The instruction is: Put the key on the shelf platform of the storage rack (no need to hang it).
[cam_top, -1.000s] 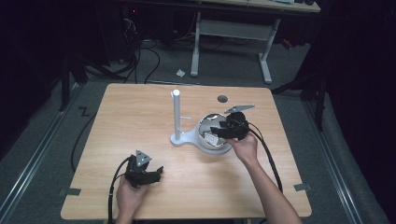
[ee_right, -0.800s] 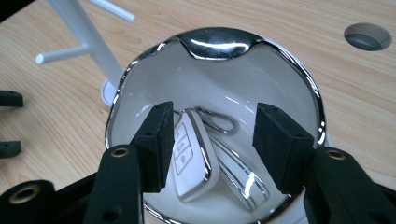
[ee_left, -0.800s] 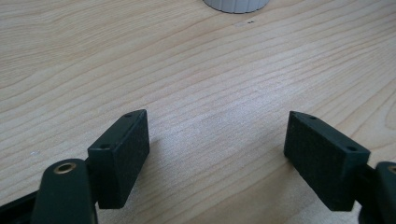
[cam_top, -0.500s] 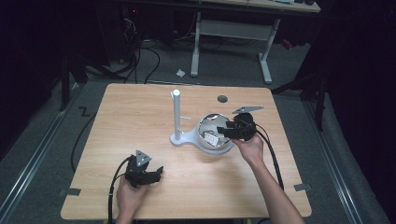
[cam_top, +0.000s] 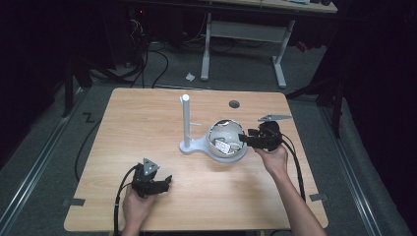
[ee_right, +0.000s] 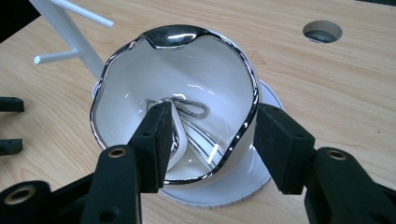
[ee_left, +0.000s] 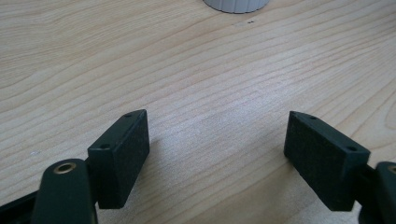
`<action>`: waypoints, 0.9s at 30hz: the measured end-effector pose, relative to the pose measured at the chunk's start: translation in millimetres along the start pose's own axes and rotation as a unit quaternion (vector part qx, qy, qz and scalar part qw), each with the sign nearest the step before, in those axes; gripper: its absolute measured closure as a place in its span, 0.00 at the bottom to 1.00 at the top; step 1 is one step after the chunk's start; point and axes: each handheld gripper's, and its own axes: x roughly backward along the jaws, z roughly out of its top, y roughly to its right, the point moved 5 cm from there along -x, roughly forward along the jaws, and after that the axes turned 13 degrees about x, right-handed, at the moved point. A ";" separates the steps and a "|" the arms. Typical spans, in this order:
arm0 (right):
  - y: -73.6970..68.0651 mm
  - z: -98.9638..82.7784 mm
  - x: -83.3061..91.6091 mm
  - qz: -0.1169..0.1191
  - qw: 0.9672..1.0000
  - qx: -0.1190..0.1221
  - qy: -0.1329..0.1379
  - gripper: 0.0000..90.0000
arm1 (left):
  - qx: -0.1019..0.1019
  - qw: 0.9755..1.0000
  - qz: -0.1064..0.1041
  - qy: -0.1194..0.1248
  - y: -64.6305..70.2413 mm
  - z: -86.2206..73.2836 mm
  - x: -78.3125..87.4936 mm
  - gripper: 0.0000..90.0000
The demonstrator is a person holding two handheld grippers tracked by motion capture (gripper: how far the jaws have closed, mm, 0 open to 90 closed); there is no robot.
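A white bowl with a wavy silver rim (cam_top: pixel 227 140) (ee_right: pixel 187 74) sits on the round foot of a white stand (cam_top: pixel 186 120). Inside it lie a wire clip (ee_right: pixel 187 106) and a white printed tag (cam_top: pixel 223 146). My right gripper (cam_top: pixel 244 139) (ee_right: pixel 210 135) reaches in from the right and straddles the bowl's near wall. One jaw is inside the bowl and the other stands outside against the wall, with a wide gap left between them. My left gripper (cam_top: pixel 164 182) (ee_left: pixel 217 154) rests open on the bare wood at the front left, holding nothing.
The stand's post carries thin side pegs (ee_right: pixel 81 11). A round cable hole (cam_top: pixel 234 104) (ee_right: pixel 322 31) lies behind the bowl. The foot's edge (ee_left: pixel 236 4) shows ahead of the left gripper. Cables trail from both grippers toward the table's front edge (cam_top: pixel 196 227).
My right gripper has slid to the right, from over the bowl to its right rim. The bowl, the stand and the left gripper have stayed put.
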 end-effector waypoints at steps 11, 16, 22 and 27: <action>1.9 -11.6 13.1 -0.004 1.000 -0.003 0.015 0.55 | 0.000 1.000 0.000 0.000 0.0 0.0 0.0 0.25; 4.8 -17.7 22.8 -0.010 1.000 -0.009 0.023 0.56 | 0.000 1.000 0.000 0.000 0.0 0.0 0.0 0.25; 5.6 -21.0 35.1 -0.025 0.999 -0.001 0.025 0.57 | 0.000 1.000 0.000 0.000 0.0 0.0 0.0 0.25; 5.3 -23.5 40.2 -0.027 0.999 -0.002 0.024 0.57 | 0.000 1.000 0.000 -0.001 0.0 0.0 0.1 0.25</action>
